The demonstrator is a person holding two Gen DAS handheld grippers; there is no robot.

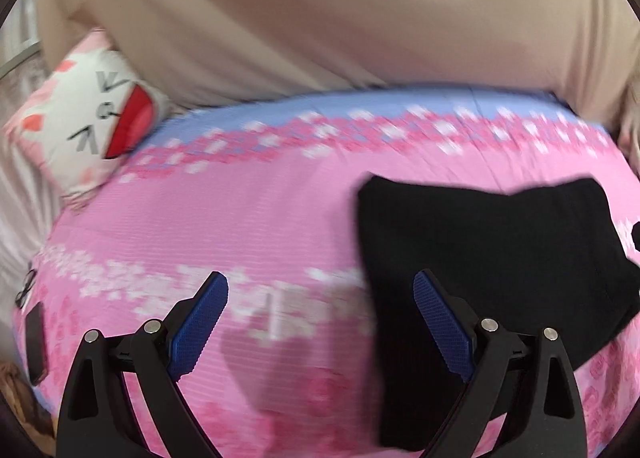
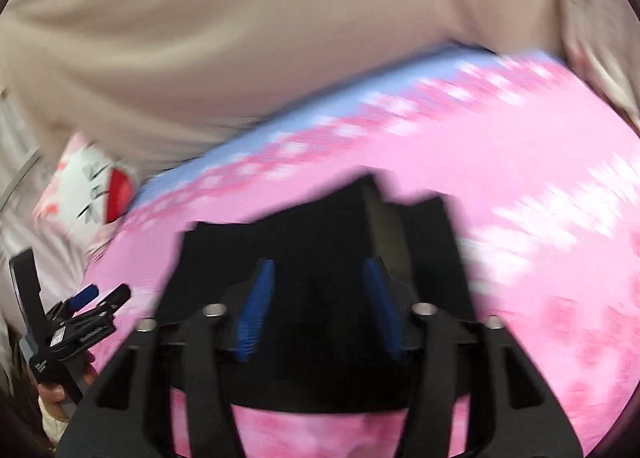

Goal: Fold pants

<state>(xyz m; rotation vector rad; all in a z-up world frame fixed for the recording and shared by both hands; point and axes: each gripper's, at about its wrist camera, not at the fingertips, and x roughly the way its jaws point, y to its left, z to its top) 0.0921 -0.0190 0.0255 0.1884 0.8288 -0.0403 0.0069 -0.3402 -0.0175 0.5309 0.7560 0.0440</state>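
A beige curtain (image 1: pixel 320 17) hangs behind a bed whose pink blossom-print bedspread (image 1: pixel 240 217) fills both wrist views, blue along its far edge. A cartoon-face pillow (image 1: pixel 88 129) sits at the far left corner of the bed. On the spread lie the black pants (image 1: pixel 480 258), already folded into a compact, roughly rectangular bundle with a notched far edge; by the look of it the task is near its close, or one last fold remains.

The bundle lies to the right of the left gripper (image 1: pixel 320 322), whose blue-padded fingers (image 1: pixel 200 322) stand wide apart over bare bedspread, the right finger overlapping the bundle's left edge in the picture. The right gripper (image 2: pixel 320 306) hovers directly over the bundle, fingers (image 2: pixel 256 310) apart, with black cloth showing between them; whether they touch it cannot be told. The right gripper is the nearer one. Motion blur leaves the bundle's long axis uncertain. A small dark device (image 1: pixel 34 338) lies at the bed's left edge.
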